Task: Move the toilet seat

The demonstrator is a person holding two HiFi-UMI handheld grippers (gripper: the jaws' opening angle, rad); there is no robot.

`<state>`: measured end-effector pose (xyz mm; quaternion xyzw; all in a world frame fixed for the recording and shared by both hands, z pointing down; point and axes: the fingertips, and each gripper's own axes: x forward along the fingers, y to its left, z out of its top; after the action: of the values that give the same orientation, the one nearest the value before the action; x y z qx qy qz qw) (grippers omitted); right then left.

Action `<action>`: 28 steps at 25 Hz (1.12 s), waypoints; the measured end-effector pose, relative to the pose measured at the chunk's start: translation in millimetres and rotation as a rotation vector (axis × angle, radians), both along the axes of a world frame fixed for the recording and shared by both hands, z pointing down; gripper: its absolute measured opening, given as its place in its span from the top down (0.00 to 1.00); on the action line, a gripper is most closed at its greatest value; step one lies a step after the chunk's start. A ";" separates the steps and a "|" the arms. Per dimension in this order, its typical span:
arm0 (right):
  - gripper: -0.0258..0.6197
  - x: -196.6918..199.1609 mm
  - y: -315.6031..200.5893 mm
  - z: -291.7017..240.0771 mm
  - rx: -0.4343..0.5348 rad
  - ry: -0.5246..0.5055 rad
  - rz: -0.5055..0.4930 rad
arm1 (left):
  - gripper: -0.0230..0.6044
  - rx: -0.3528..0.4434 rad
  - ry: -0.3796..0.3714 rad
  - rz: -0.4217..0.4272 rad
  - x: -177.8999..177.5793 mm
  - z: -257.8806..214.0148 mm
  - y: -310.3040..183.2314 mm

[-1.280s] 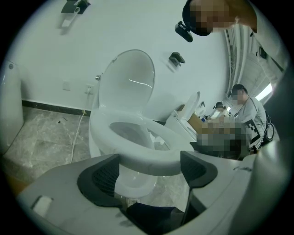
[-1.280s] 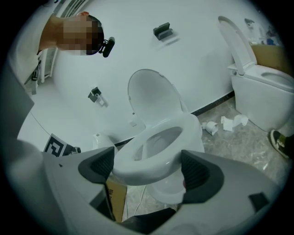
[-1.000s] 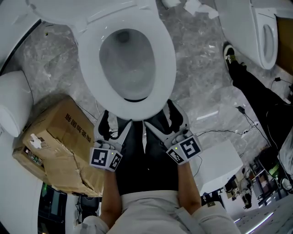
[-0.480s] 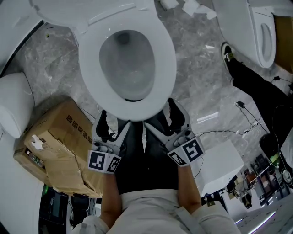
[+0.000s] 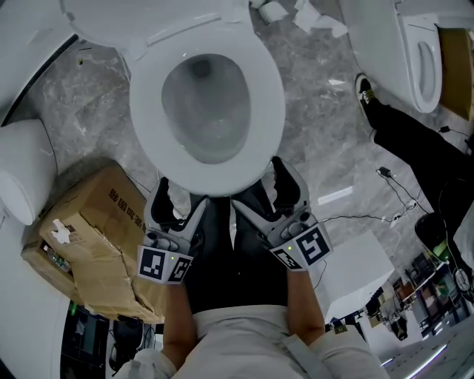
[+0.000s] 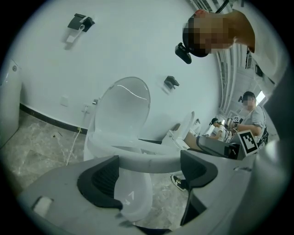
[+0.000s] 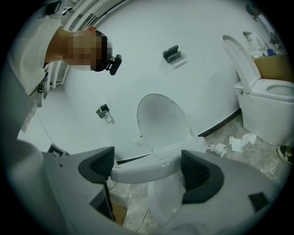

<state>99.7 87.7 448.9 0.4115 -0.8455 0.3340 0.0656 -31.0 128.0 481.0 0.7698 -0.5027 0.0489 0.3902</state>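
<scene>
The white toilet seat (image 5: 271, 104) lies flat on the bowl, and the lid (image 6: 123, 108) stands up against the wall behind it. My left gripper (image 5: 172, 211) and right gripper (image 5: 286, 194) hang side by side just in front of the seat's front edge. In the left gripper view the seat rim (image 6: 147, 161) crosses the wide gap of the left gripper (image 6: 148, 178), which is open. The right gripper view shows the same: the rim (image 7: 147, 169) runs across the right gripper (image 7: 148, 171), open too. I cannot tell whether either one touches the rim.
A torn cardboard box (image 5: 96, 237) sits at the left of the toilet. A second toilet (image 5: 415, 52) stands at the upper right, with a person's leg and shoe (image 5: 370, 100) beside it. A white box (image 5: 355, 266) and cables (image 5: 392, 189) lie at the right, paper scraps (image 5: 315, 15) behind.
The left gripper has drifted slightly down and to the left. The right gripper has barely shifted. The seat has not moved.
</scene>
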 end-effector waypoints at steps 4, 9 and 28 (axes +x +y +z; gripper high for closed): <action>0.25 -2.9 -8.7 -9.9 0.033 -0.004 -0.003 | 0.32 0.030 -0.012 0.008 -2.7 -9.9 -8.3; 0.27 -6.2 -19.9 -22.8 0.074 -0.005 -0.007 | 0.32 0.072 -0.033 0.008 -8.1 -25.6 -20.9; 0.32 -24.2 -67.4 -67.9 0.233 0.013 -0.028 | 0.35 0.247 -0.187 0.079 -9.0 -81.0 -67.9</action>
<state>75.6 20.4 380.9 0.4067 -0.8838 0.2299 0.0273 -40.1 60.0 400.0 0.8231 -0.5084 0.0733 0.2421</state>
